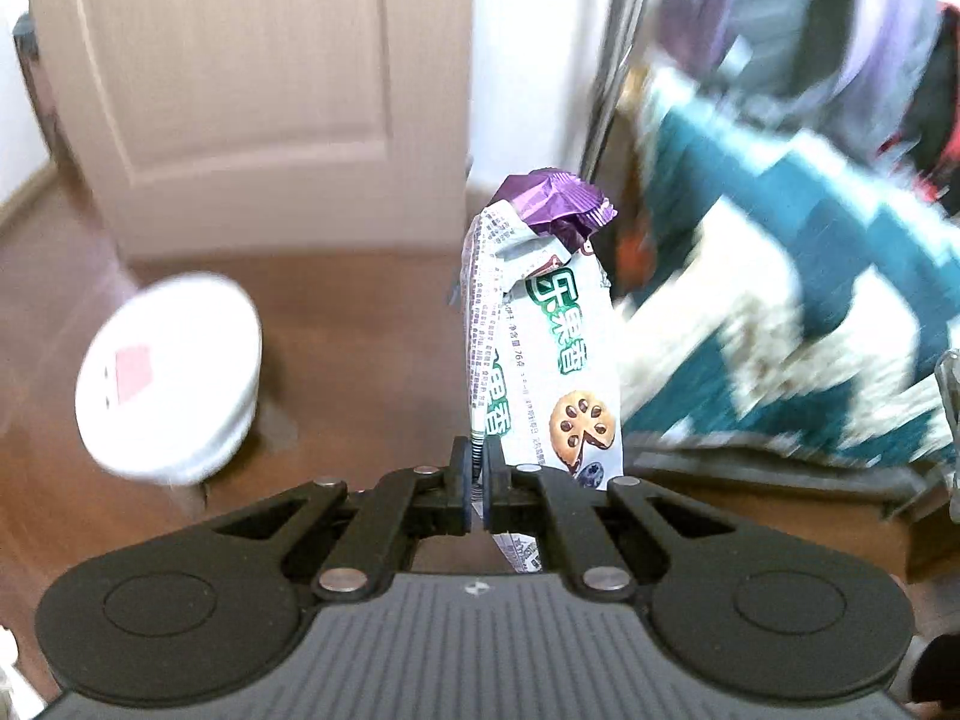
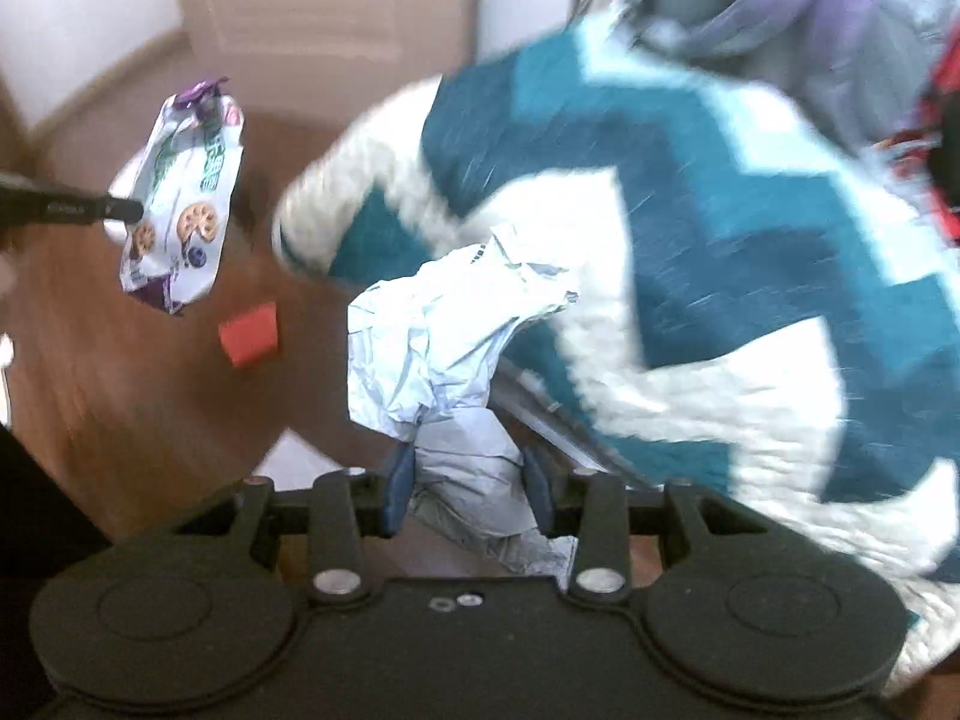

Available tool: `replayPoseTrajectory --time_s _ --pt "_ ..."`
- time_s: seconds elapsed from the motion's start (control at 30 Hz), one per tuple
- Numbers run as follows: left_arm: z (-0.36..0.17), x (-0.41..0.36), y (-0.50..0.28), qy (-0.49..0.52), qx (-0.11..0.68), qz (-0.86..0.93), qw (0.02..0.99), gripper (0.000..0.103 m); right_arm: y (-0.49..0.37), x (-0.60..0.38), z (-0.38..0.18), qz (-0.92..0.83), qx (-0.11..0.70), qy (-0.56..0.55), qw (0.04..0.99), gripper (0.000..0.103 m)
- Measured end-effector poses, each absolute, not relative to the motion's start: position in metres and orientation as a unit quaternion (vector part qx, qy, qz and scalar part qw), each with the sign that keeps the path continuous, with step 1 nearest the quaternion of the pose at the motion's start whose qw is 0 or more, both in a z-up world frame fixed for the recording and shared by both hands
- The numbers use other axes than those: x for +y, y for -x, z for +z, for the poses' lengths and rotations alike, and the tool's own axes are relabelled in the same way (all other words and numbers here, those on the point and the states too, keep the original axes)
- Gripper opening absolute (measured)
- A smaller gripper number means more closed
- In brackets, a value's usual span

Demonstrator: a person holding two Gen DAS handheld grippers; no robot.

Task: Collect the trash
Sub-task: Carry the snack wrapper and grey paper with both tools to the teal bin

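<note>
**Foil and paper lifted, red scrap left on the floor**

Crinkled foil and paper filled both tools as the clean-up reached what looked like its middle stretch. The left tool (image 1: 478, 483) was clamped on the lower edge of a white cookie wrapper (image 1: 540, 360), its purple end standing upright above the brown floor (image 1: 360, 330). The right tool (image 2: 468, 495) was pinched on a crumpled pale-blue paper wad (image 2: 450, 348), held near a teal-and-white blanket (image 2: 690, 210). Both pieces were off the ground but not yet binned. A white round container (image 1: 171, 378) stood on the floor, possibly the bin, though blur left that uncertain. A small red scrap (image 2: 251, 333) lay uncollected.
</note>
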State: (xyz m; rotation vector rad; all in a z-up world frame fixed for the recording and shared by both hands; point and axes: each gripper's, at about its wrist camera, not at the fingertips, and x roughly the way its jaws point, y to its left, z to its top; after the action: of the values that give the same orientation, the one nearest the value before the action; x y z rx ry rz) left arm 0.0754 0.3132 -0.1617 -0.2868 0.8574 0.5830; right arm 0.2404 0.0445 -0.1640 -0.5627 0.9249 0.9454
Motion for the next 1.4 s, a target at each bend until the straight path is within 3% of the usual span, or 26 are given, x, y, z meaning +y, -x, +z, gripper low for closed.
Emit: replayPoseTrajectory --time_s 0.4,0.77,1.03,1.4 --pt "0.014 0.191 -0.087 0.035 0.295 0.185 0.937 0.002 -0.210 -0.091 0.022 0.393 0.314 0.150 0.851 0.038" --pt "0.134 0.022 -0.159 -0.020 0.222 0.023 0.975 0.002 -0.194 -0.251 0.140 0.296 0.219 0.090 0.925 0.038" --pt "0.186 -0.123 -0.223 -0.057 0.187 -0.102 0.975 0.002 -0.204 -0.351 0.183 0.194 0.192 0.071 0.959 0.038" --pt "0.215 -0.292 -0.288 -0.102 0.187 -0.211 0.954 0.002 -0.235 -0.465 0.185 0.068 0.247 0.055 0.965 0.038"
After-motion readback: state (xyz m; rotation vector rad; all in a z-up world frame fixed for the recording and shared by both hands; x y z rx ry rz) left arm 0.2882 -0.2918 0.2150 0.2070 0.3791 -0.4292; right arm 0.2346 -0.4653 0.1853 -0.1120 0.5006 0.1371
